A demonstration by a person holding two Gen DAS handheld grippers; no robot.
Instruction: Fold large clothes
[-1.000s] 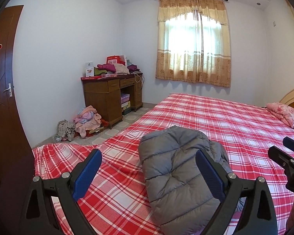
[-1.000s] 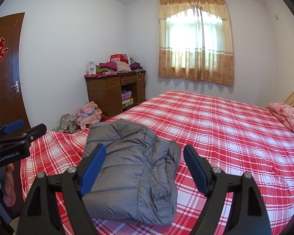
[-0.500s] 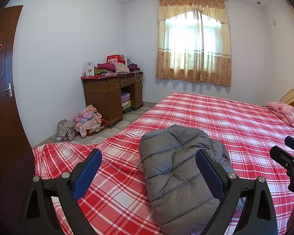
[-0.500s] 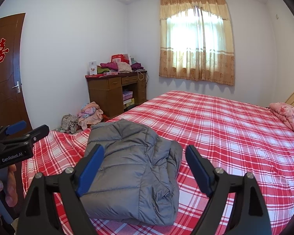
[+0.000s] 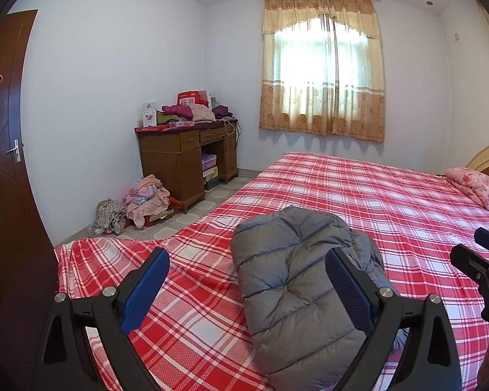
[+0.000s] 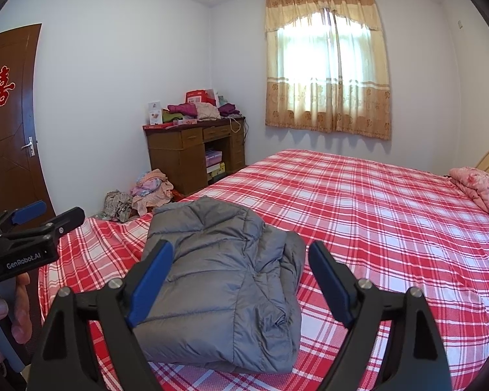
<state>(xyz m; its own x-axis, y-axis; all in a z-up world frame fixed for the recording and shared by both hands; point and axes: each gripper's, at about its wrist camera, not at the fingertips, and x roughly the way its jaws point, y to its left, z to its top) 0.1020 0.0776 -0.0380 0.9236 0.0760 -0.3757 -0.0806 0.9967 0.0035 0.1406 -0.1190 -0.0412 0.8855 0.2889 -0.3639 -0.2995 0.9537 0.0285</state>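
A grey quilted puffer jacket (image 5: pixel 290 280) lies folded into a compact bundle near the front corner of the bed; it also shows in the right wrist view (image 6: pixel 218 277). My left gripper (image 5: pixel 244 280) is open and empty, held above and in front of the jacket, apart from it. My right gripper (image 6: pixel 239 273) is open and empty, also held above the jacket's near edge. The left gripper shows at the left edge of the right wrist view (image 6: pixel 45 216). The right gripper shows at the right edge of the left wrist view (image 5: pixel 479 254).
The bed (image 5: pixel 375 195) has a red and white plaid sheet. A pink pillow (image 5: pixel 479 187) lies at its far right. A wooden desk (image 5: pixel 185 153) piled with clothes stands by the far wall, with a clothes heap (image 5: pixel 143 198) on the floor. A brown door (image 5: pixel 3 163) is at left.
Both grippers have drawn back and risen very slightly; the jacket sits a little lower in view. The jacket has not moved on the bed.
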